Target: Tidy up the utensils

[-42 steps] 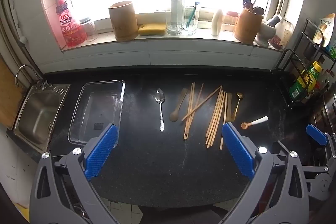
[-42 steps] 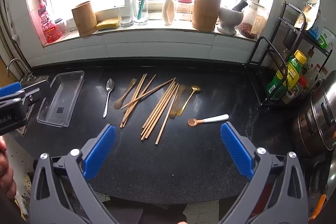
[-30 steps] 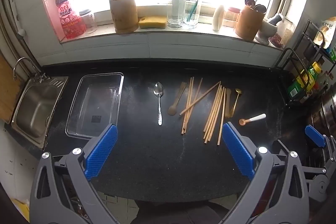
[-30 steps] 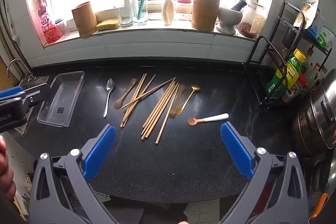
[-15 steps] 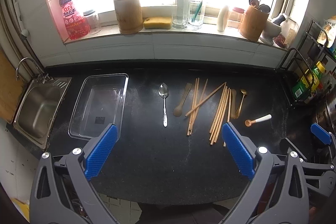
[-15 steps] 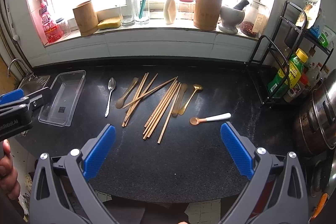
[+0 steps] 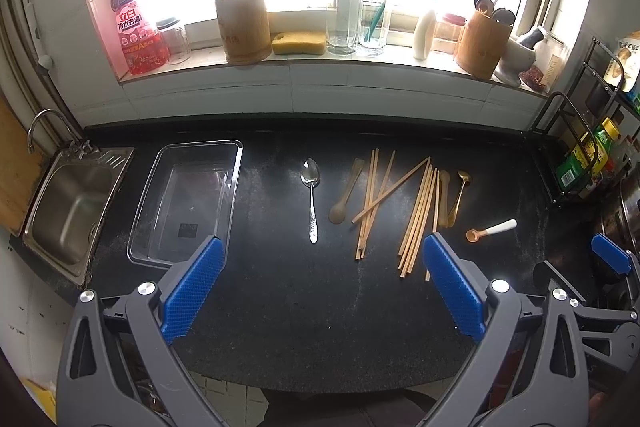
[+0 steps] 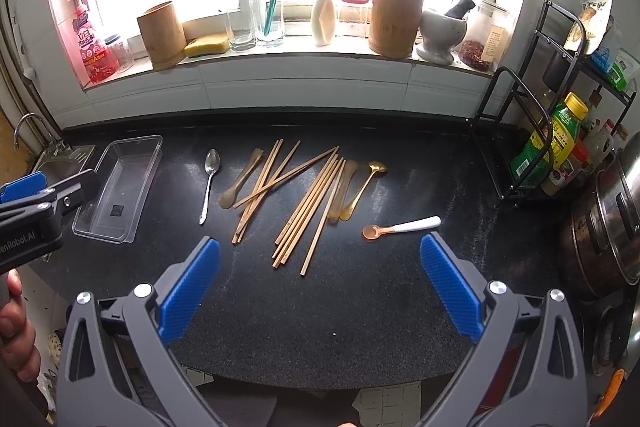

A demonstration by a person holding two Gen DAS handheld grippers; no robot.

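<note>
Both sets of blue fingers [image 7: 202,283] [image 8: 448,285] stand spread wide and empty above the black speckled tabletop [image 8: 360,307]. Ahead of them lie chopsticks [image 8: 308,207], a steel spoon [image 7: 311,199] and wooden spoons; the clear tray [image 7: 188,203] sits beyond the left-hand finger. "enRobot.AI" reads on the left gripper [image 8: 28,227].

Both wrist views high, facing window; share countertop [image 7: 300,307], chopsticks [image 8: 308,207].

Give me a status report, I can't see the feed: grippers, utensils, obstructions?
Left gripper open, empty. Right gripper open, empty. Chopsticks and spoons loose on counter, clear tray empty. Nothing in the way.
</note>
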